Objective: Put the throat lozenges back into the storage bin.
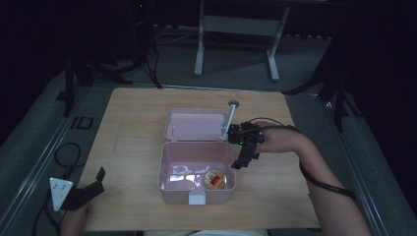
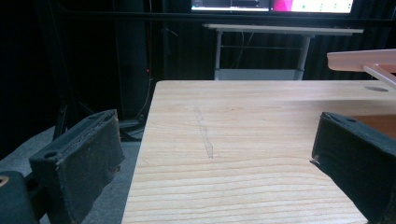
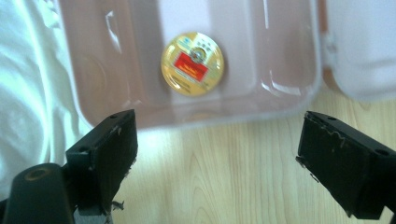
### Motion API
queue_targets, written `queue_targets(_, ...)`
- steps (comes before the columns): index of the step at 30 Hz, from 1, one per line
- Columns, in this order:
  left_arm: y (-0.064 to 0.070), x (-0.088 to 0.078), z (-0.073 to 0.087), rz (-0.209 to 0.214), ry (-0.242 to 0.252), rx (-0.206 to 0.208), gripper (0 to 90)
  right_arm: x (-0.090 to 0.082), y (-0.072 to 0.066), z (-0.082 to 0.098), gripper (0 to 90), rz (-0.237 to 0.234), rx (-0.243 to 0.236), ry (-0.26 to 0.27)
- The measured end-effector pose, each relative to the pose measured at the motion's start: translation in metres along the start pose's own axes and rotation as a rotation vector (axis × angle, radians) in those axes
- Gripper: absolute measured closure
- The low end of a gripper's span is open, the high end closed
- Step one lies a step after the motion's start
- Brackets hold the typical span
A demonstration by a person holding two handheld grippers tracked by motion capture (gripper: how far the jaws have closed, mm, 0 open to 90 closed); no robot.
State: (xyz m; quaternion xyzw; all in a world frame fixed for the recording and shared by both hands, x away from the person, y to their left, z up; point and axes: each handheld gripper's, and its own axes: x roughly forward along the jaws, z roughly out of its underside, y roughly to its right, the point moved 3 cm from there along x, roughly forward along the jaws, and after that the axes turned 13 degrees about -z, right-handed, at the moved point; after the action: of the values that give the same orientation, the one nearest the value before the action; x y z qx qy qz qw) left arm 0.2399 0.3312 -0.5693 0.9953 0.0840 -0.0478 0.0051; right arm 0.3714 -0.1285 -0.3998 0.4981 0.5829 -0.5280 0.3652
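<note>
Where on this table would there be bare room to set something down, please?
The widest bare patch lies left of the pink box, between it and the table's left edge, ahead of the left gripper. A narrower strip runs behind the open lid. It is crowded right of the box, where the right gripper and metal rod sit.

the left tool [image 1: 96, 183] sits low at the near left worktop corner, jaws spread wide with nothing between them, held by the left hand [image 1: 74, 219]. the right forearm reaches forward, its right tool [image 1: 244, 160] angled downward, jaws wide apart and empty.
</note>
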Motion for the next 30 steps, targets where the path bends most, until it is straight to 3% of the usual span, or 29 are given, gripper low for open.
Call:
queue_targets(8, 0.0, 0.0, 0.0, -0.001, 0.0, -0.002, 2.4, 0.006, 0.012, 0.034, 11.9, 0.037, 0.047, 0.043)
queue_targets(19, 0.0, 0.0, 0.0, 0.001, 0.0, -0.002, 2.4, 0.052, 0.033, 0.068, 12.0, 0.059, 0.098, 0.132)
queue_targets(23, 0.0, 0.0, 0.0, 0.001, 0.0, -0.002, 2.4, 0.069, 0.042, 0.079, 12.0, 0.104, 0.112, 0.194)
queue_targets(27, 0.0, 0.0, 0.0, 0.002, 0.001, -0.001, 2.4, 0.081, 0.052, 0.092, 12.0, 0.147, 0.157, 0.273)
queue_targets(30, 0.0, 0.0, 0.0, 0.001, 0.001, 0.0, 2.4, 0.089, 0.059, 0.102, 12.0, 0.205, 0.187, 0.342)
